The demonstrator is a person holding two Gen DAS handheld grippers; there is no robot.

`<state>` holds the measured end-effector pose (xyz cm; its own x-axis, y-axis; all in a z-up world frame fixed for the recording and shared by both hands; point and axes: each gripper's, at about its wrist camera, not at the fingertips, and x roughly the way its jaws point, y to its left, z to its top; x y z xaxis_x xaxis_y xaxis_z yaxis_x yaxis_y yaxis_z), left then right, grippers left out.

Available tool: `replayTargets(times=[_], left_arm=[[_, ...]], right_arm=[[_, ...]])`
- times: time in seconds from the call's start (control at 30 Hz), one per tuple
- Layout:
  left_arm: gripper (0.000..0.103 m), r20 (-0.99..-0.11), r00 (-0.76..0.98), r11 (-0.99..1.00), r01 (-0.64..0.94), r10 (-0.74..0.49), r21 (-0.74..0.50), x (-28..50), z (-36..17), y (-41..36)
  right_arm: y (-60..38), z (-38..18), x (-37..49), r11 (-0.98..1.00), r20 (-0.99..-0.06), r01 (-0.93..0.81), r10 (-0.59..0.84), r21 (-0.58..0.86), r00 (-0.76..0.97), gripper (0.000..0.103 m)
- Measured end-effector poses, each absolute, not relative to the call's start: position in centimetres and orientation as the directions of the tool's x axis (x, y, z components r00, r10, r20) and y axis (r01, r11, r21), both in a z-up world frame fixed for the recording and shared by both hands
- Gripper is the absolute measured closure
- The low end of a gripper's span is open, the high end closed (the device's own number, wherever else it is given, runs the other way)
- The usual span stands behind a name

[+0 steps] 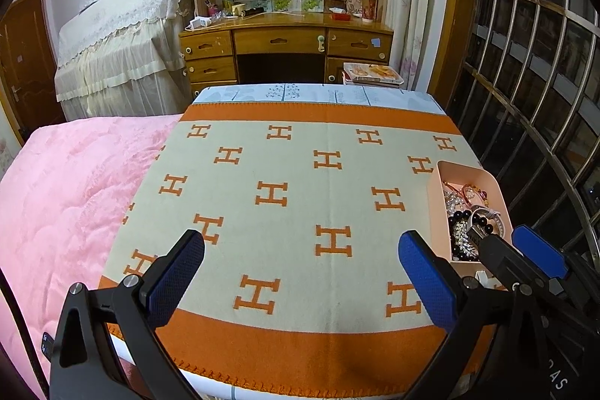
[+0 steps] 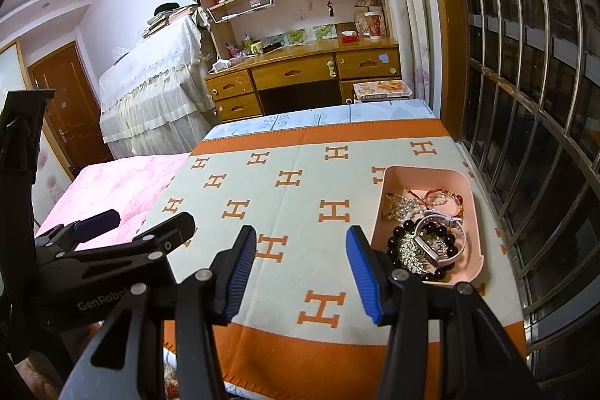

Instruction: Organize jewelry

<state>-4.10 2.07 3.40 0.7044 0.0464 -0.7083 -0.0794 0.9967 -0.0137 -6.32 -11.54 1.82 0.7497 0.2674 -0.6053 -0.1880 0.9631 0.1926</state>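
A pink tray [image 2: 390, 197] sits on the right of the orange-and-cream H-pattern blanket [image 2: 300, 205]. It holds several pieces of jewelry: a black bead bracelet [image 2: 397, 244], a sparkly silver piece [image 2: 410, 252], a white watch [image 2: 446, 242], pearl and red-cord bracelets [image 2: 431, 199]. My right gripper [image 2: 300, 272] is open and empty, hovering left of the tray. My left gripper [image 1: 300, 272] is open and empty over the blanket's near part; the tray [image 1: 437, 197] lies to its right. Each gripper shows in the other's view: the left [image 2: 123, 223], the right [image 1: 510, 246].
A pink quilt [image 1: 67, 190] covers the bed to the left. A barred window [image 2: 525, 100] runs along the right edge. Beyond the blanket stand a wooden desk [image 1: 285, 40] with bookshelves and a lace-covered piece of furniture [image 1: 120, 51].
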Motion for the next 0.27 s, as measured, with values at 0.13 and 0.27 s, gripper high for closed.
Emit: replayTargets(times=[0.13,0.27], left_arm=[[0.001,-0.711,0.702,0.997,-0.080,0.048,-0.012,-4.00,3.21,2.15],[0.001,-0.721,0.692,0.996,-0.084,0.045,-0.019,-3.78,2.71,2.47]], right_arm=[[-11.41,1.58,-6.09,0.962,-0.610,-0.188,0.272,0.200,0.744,0.052],[-11.29,1.11,-5.86,0.959,-0.621,-0.193,0.282,0.208,0.731,0.052]])
